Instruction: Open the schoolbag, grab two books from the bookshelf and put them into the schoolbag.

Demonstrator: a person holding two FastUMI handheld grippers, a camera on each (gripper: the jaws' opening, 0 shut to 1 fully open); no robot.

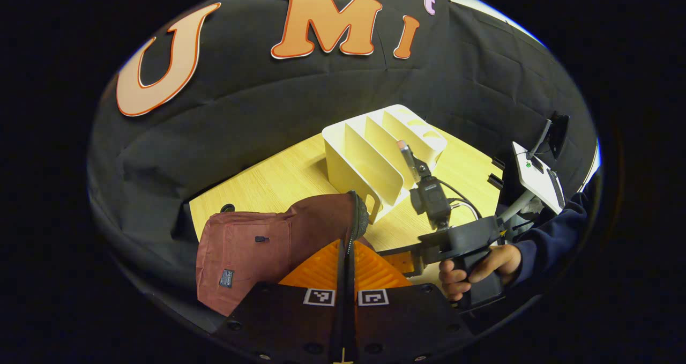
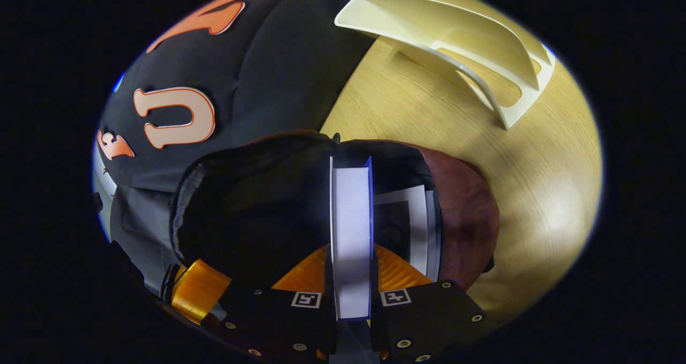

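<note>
Right gripper (image 2: 352,278) clamps a blue-covered book (image 2: 351,230) edge-on over the open schoolbag (image 2: 252,203) at the worktop's corner, beside one already in; I fear it catching the rim the left gripper (image 1: 345,257) pinches.

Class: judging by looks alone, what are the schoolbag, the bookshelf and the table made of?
Schoolbag: matte maroon woven fabric, likely nylon or polyester; it creases and sags.
Bookshelf: smooth cream plastic, probably moulded; thin rigid dividers, rounded corners.
Table: pale wood or wood-look laminate; straight grain lines, slight sheen.
</note>
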